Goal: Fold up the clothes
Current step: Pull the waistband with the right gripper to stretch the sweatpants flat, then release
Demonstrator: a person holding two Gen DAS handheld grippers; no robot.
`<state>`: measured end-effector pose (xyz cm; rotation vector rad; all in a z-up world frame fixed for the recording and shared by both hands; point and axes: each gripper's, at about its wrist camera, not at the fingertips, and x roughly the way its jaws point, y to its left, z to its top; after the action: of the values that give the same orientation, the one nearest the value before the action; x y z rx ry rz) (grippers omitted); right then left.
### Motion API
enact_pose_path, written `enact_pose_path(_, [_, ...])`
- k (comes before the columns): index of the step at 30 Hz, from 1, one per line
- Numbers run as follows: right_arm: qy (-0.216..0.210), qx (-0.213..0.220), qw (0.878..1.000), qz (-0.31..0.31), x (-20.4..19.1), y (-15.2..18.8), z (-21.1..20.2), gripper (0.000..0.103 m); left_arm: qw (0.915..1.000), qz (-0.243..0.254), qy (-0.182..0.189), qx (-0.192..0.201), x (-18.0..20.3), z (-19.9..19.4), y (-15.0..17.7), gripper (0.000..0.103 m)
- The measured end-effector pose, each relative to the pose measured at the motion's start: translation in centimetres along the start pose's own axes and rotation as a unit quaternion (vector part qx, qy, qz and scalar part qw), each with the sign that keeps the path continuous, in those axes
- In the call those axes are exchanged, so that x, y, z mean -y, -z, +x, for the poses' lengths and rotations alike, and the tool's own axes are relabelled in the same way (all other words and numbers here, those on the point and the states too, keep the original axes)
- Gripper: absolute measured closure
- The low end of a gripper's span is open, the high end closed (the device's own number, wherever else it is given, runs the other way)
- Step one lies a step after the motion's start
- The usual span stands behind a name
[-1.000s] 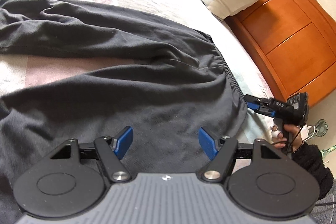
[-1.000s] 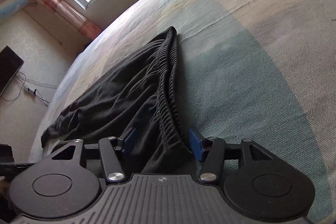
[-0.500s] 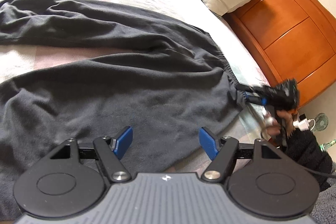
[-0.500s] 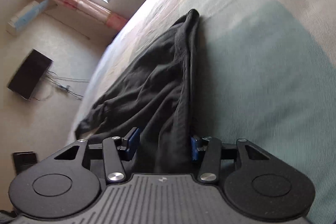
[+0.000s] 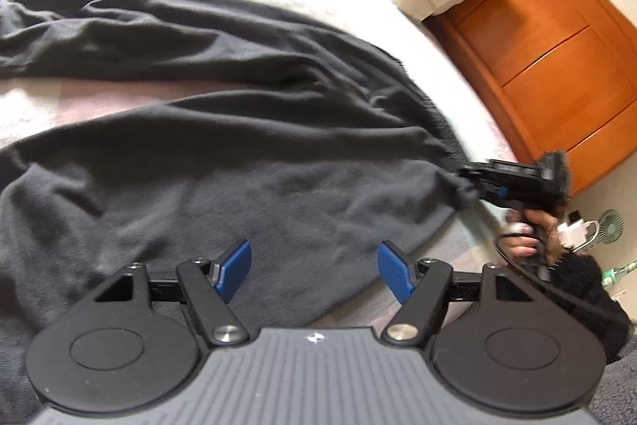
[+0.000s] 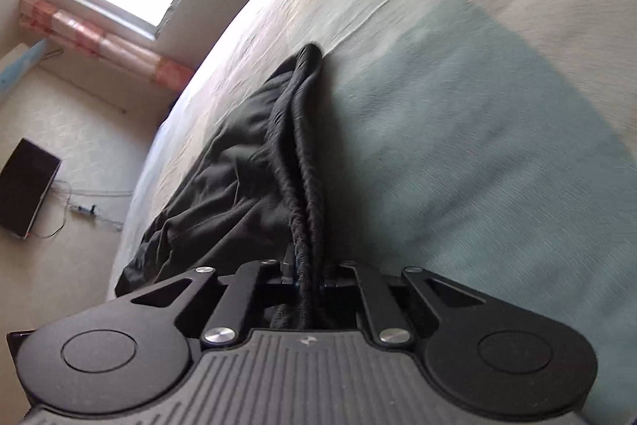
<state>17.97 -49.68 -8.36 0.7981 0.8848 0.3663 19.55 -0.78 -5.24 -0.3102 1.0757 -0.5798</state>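
With the right tongs (image 6: 308, 271) clenched on the gathered waistband of the dark trousers (image 5: 223, 146) spread on the bed (image 6: 497, 106) and the left tongs (image 5: 314, 267) released above them, one-sided lifting could bunch the cloth.

Trousers (image 5: 239, 154) cut off at left edge; waistband (image 6: 306, 210) hiding right gripper's (image 6: 308, 271) pads
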Motion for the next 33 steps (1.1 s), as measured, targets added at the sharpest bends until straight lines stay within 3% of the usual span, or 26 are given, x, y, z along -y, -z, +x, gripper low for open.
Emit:
enact_pose_path(4, [0.007,0.015,1.000,0.013,0.5,0.5,-2.0,0.094,0.9999,0.009,-0.006,-0.010,-0.2,-0.2,0.1,0.033])
enact_pose_path(9, [0.048,0.011,0.998,0.030,0.6,-0.1,-1.6,0.090,0.9993,0.022,-0.018,-0.024,0.0,0.1,0.7,0.033])
enact_pose_path(12, [0.108,0.040,0.993,-0.016,-1.5,0.2,-3.3,0.071,0.9986,0.038,-0.027,-0.026,0.1,-0.1,0.8,0.033])
enact_pose_path(14, [0.153,0.063,0.984,-0.063,-3.5,0.5,-4.3,0.071,0.9979,0.049,-0.032,-0.027,0.1,-0.3,0.8,0.033])
enact_pose_path(19, [0.122,0.078,0.983,-0.115,-7.4,-1.3,-4.6,0.057,0.9974,0.063,-0.028,-0.022,0.4,0.4,-0.1,0.033])
enact_pose_path(25, [0.119,0.061,0.979,-0.155,-8.8,-7.2,1.8,0.049,0.9986,0.045,-0.021,-0.018,-0.3,1.3,-0.3,0.033])
enact_pose_path(29, [0.148,0.049,0.976,-0.152,-7.3,-11.5,6.9,0.046,0.9998,0.019,-0.005,-0.011,-1.4,1.5,-0.6,0.033])
enact_pose_path(33, [0.158,0.029,0.968,-0.192,-6.4,-12.2,10.7,0.044,0.9999,0.007,0.011,-0.010,-2.1,1.7,-1.0,0.031])
